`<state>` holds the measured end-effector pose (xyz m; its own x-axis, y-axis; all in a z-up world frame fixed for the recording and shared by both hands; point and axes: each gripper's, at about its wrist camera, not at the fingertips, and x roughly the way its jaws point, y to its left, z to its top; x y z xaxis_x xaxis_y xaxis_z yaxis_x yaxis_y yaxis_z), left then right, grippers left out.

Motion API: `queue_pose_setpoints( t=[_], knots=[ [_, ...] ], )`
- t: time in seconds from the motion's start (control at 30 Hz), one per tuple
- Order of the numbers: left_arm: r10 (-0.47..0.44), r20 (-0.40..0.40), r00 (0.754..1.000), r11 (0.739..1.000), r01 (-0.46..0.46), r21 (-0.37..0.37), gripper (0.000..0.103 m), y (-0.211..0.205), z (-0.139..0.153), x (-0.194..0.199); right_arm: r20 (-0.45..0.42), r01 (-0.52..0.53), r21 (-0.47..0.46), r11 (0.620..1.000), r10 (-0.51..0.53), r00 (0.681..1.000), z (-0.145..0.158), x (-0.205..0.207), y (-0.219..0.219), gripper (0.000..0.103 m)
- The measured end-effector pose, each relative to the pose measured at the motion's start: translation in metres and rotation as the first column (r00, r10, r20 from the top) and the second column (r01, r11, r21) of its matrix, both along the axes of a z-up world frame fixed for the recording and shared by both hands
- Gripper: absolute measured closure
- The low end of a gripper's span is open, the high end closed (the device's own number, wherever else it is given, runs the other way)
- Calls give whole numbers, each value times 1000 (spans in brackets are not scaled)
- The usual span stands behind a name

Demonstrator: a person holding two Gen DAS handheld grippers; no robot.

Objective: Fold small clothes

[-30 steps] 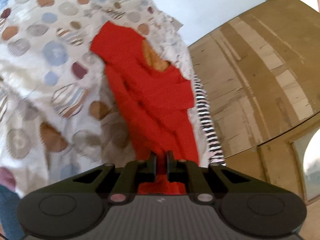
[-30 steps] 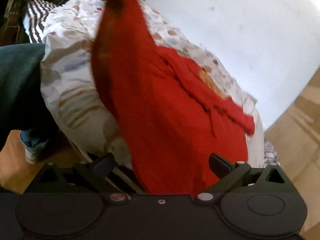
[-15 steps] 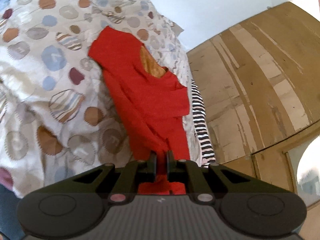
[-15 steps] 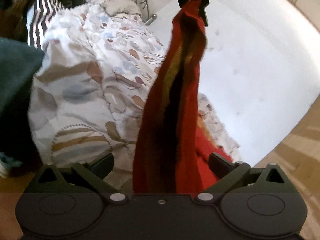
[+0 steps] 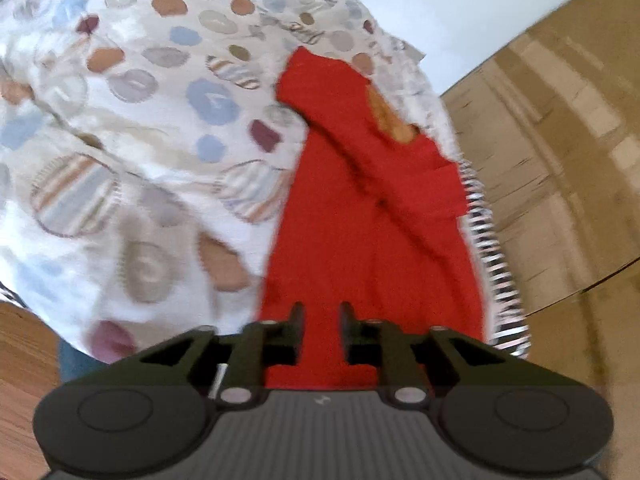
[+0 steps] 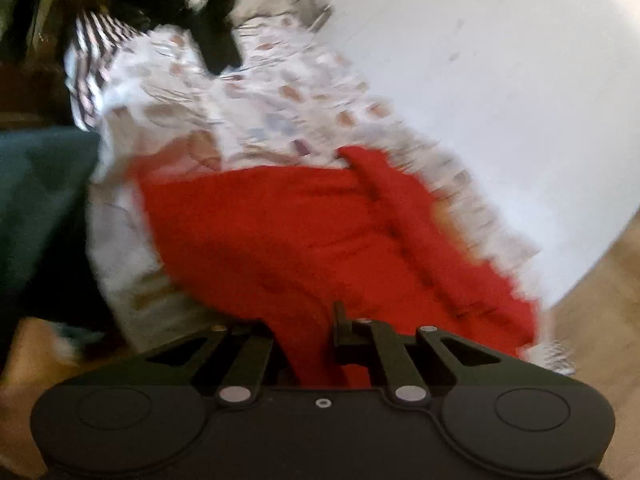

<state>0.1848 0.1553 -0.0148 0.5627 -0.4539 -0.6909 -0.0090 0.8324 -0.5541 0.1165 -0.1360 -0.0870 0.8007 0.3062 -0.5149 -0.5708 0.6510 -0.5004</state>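
Closest to the left camera, the left gripper [image 5: 321, 314] has its jaws opening. A second ago they were pinched tight on a bunched end of the red garment [image 5: 372, 216]; now there's a clear gap, with red cloth lying in it but the pads not pressing on it. So the left side is letting go.

On the other side, the right gripper [image 6: 320, 320] has gone the opposite way: wide open half a second ago, now snapped shut with red fabric bunched right at the jaws. The frame is blurry, but it looks clamped on the near edge of the garment.

Further out, the garment [image 6: 320, 240] is no longer hanging up in the air as a twisted strip. It's spread flat over the spotted duvet [image 5: 132, 152], near its edge, with a sleeve running diagonally across the top. A striped cloth [image 5: 496, 264] peeks out beside it, then wooden floor [image 5: 560, 160].

My read: the lay-down step is basically done, and the grip has been handed to the right side, probably for smoothing or the first fold.
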Motion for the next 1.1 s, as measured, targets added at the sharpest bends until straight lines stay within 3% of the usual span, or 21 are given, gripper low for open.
queue_pose_setpoints(
  t=[0.07,0.13,0.2,0.33,0.43,0.5,0.57,0.7,0.8,0.83,0.93,1.03,1.1],
  knots=[
    [4,27,1000,997,-6,83,45,-3,-6,-4,-85,-29,0,1000,29,996,9,12,-4,95],
    [-18,72,997,990,8,139,38,-10,-10,-9,-146,-53,12,999,54,988,17,22,-5,95],
    [-55,135,989,981,29,190,20,-19,-11,-16,-220,-57,52,997,67,973,27,30,-11,95],
    [-125,294,948,961,42,274,0,-43,-15,-35,-394,-10,177,984,80,915,46,58,-23,91],
    [-231,353,907,942,118,313,1,-66,-20,-46,-560,65,252,966,91,823,50,85,-33,83],
    [-309,371,876,915,168,366,1,-84,-22,-51,-677,126,285,950,107,728,45,106,-40,80],
    [-391,379,839,876,213,433,1,-106,-27,-57,-729,158,279,947,101,677,40,121,-44,82],
    [-501,331,799,790,267,551,1,-145,-44,-59,-793,217,291,932,108,600,40,139,-49,91],
    [-543,300,785,735,271,622,1,-165,-58,-58,-798,220,297,929,115,591,43,140,-52,93],
    [-545,279,790,713,262,651,1,-171,-62,-56,-802,225,301,927,118,585,44,139,-54,93],
    [-527,242,815,676,230,700,9,-182,-74,-48,-807,232,311,922,128,577,48,141,-58,94],
    [-508,216,834,656,212,724,19,-180,-80,-42,-804,237,328,914,138,579,53,142,-60,94],
    [-505,217,835,645,198,738,37,-175,-80,-43,-796,238,340,910,144,588,56,141,-62,95]
  ],
)
